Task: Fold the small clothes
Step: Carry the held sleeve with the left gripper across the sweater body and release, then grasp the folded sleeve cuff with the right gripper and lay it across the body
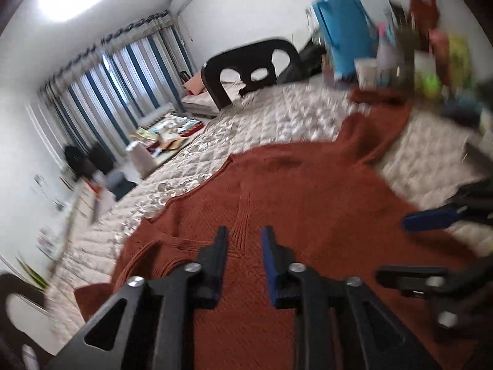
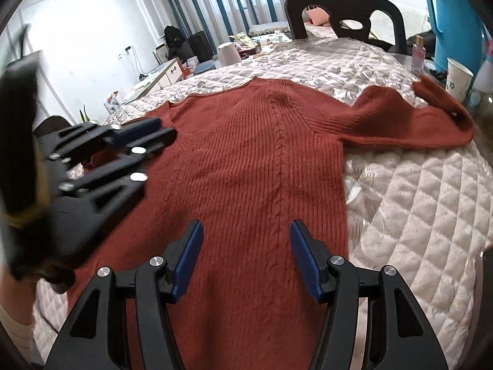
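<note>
A rust-red knitted sweater [image 2: 262,160] lies spread flat on the quilted cream cover [image 2: 416,209], V-neck toward the far side and one sleeve [image 2: 400,123] stretched out to the right. My right gripper [image 2: 246,231] hovers over the sweater's lower body, jaws wide apart with nothing between them. My left gripper [image 1: 245,237] stands over the sweater [image 1: 308,191] near the collar, its jaws a little apart with only knit below. In the right wrist view the left gripper [image 2: 163,128] reaches in from the left by the neckline. The right gripper [image 1: 397,246] shows at the right edge of the left wrist view.
A dark chair [image 2: 345,9] stands at the far side of the table. A blue jug [image 2: 453,24], a paper cup [image 2: 459,77] and a small bottle [image 2: 417,55] crowd the far right corner near the sleeve end. Another dark chair back [image 1: 12,308] is at the left.
</note>
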Tool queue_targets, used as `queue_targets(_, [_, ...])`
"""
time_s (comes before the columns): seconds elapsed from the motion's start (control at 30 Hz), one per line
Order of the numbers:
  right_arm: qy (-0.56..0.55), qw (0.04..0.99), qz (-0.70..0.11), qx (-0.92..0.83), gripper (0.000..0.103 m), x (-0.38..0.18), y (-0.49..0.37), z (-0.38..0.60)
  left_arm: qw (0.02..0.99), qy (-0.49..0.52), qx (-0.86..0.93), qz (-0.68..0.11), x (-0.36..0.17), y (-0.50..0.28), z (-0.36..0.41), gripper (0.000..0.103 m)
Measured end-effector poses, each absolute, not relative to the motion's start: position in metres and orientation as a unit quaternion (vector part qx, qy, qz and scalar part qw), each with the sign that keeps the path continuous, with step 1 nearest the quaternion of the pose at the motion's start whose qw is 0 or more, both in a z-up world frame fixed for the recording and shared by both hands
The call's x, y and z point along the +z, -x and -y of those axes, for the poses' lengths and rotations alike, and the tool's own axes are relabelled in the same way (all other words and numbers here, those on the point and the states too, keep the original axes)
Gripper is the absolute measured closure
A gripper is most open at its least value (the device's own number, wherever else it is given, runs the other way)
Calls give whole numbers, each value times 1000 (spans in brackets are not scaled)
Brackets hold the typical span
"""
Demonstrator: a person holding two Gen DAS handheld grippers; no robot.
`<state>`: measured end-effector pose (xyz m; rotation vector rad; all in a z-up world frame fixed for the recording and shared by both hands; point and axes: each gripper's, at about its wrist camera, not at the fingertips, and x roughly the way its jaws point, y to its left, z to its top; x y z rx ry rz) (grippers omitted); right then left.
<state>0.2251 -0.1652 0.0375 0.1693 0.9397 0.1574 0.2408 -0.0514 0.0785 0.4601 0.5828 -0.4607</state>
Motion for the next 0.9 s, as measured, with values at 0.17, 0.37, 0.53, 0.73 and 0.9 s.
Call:
queue_targets(0.17, [-3,905,-401,144,44,54,-233,129,931,-173,-178,-268,105,-235,4,50])
queue_targets(0.37, [68,908,-348,224,44,63,-246,68,956,-98,-82,-263,133,-234,-72,33])
queue_targets(0.53, [96,906,-315,264,44,63,-262,26,960,-35,-22,-277,132,-239,-126,30])
queue_targets(0.73, [78,882,-352,304,44,52,-284,-17,952,-12,-4,-306,109,-241,-147,30])
queue_targets(0.9, [64,887,-386,246,53,49,-304,-22,945,12,-11,-327,97,-247,-156,30])
